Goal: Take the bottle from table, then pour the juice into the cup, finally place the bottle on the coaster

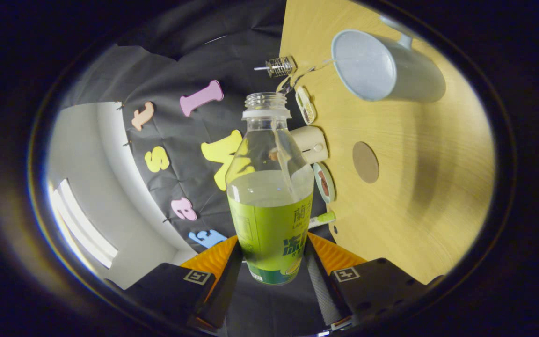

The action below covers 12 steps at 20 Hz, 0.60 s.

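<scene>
A wooden table (pixel 414 196) is seen rolled sideways; the uncapped bottle (pixel 269 206) is clamped between both fingers of the gripper (pixel 272 267), the cup (pixel 382 65) and coaster (pixel 365 162) lying beyond.

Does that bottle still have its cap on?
No, it is open: the bottle, clamped between the gripper fingers, shows a bare threaded neck with no cap, juice still inside.

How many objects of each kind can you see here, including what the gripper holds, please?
Bottle, held between the gripper fingers: 1
Cup: 1
Coaster: 1
Small items along the table edge: 5, too small to tell apart
Total: 8
</scene>
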Each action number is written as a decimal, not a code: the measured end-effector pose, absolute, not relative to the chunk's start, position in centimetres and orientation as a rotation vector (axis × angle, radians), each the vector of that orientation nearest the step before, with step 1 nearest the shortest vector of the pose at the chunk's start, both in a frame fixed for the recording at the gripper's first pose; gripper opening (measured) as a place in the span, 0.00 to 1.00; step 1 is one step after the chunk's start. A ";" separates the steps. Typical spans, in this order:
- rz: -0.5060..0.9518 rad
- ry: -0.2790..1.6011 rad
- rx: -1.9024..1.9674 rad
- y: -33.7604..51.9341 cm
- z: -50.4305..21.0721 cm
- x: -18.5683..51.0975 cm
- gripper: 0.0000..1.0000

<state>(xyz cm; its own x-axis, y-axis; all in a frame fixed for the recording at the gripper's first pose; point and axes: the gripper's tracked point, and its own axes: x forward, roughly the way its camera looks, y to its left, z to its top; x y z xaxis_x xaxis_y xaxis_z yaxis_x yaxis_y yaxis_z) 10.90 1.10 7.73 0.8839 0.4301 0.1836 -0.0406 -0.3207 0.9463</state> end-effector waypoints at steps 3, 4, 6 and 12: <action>0.490 0.290 1.859 1.3 7.8 10.9 0.79; 0.487 0.285 1.864 1.2 7.8 10.8 0.79; 0.486 0.282 1.881 1.2 7.8 10.5 0.79; 0.501 0.269 1.925 0.9 8.3 10.4 0.79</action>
<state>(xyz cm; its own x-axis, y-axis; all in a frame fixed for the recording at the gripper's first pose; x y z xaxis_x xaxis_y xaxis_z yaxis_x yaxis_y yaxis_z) 10.36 0.94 8.30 0.8857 0.4091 0.2195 -0.0436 -0.3974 0.9166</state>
